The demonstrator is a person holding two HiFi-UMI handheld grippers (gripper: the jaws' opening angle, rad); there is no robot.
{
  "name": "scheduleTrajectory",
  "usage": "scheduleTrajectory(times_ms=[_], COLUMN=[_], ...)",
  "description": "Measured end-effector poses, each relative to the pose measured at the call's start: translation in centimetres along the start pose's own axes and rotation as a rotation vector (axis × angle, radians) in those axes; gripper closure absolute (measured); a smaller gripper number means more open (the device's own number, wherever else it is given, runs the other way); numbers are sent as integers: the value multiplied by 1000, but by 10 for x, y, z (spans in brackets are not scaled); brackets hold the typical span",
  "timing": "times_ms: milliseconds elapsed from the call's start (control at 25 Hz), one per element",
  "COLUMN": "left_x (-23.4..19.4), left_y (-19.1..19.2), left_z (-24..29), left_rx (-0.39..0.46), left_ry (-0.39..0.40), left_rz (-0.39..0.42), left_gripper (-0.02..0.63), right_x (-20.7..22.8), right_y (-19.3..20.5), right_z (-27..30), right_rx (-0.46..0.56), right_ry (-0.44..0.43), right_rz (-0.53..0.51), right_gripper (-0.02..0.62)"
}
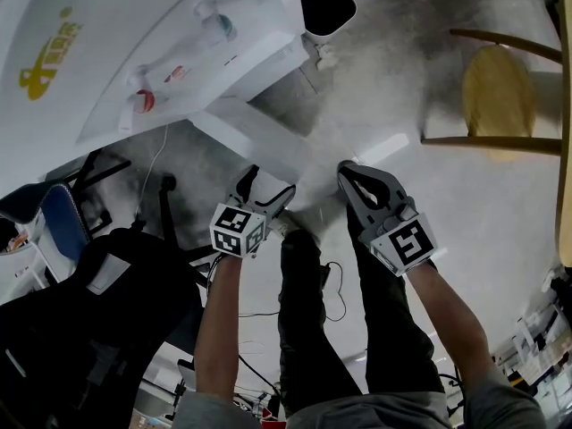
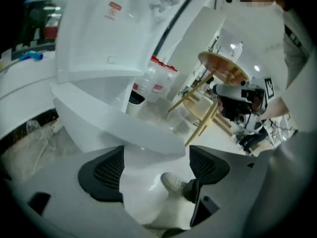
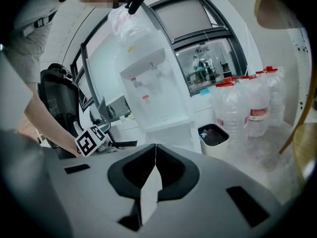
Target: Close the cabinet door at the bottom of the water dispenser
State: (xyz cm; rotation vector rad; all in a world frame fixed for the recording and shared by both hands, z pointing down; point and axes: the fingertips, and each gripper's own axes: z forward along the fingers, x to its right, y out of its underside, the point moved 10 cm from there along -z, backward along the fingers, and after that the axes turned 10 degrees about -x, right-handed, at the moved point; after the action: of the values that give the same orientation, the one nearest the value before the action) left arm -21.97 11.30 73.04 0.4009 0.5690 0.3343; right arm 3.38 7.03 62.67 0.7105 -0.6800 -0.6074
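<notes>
Windows (image 3: pixel 193 19) behind the water dispenser (image 3: pixel 153 90) show only in the right gripper view, past the right gripper's (image 3: pixel 155 150) clenched, empty jaws. The cabinet door (image 2: pixel 119 128) stands swung out just ahead of the left gripper's (image 2: pixel 156 155) released jaws, its hinge edge hidden. Grey floor (image 1: pixel 375 88) lies below both.

Head view: high up, looking steeply down; dispenser (image 1: pixel 134 61) at 10 o'clock.
Left gripper view: low, close to the door (image 2: pixel 119 125); dispenser at 11 o'clock.
Right gripper view: farther back; dispenser at 12 o'clock.
Shared: dispenser, bin (image 3: pixel 215 134).
</notes>
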Motion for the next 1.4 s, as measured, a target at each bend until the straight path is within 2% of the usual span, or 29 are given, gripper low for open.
scheduleTrajectory(times_ms=[120,280,520,720,1080,1400], left_x=[5,8,8,3,-3,-4], left_y=[-7,-14,-30,-44,-80,-102], left_z=[8,22,42,59,83,95], left_rx=[-52,-67,-46,5,71,115], left_ry=[-62,-145,-250,-318,-370,-410], left_rz=[104,124,64,-32,-186,-287], left_gripper=[212,213,212,213,212,213], right_x=[6,14,30,42,59,71], right_y=[0,-1,-2,-3,-6,-14], right_z=[-2,-4,-12,-13,-11,-7], right_rx=[2,4,9,15,36,40], right_ry=[5,14,32,52,62,74], right_rz=[4,10,14,37,66,91], right_gripper=[584,584,584,584,584,584])
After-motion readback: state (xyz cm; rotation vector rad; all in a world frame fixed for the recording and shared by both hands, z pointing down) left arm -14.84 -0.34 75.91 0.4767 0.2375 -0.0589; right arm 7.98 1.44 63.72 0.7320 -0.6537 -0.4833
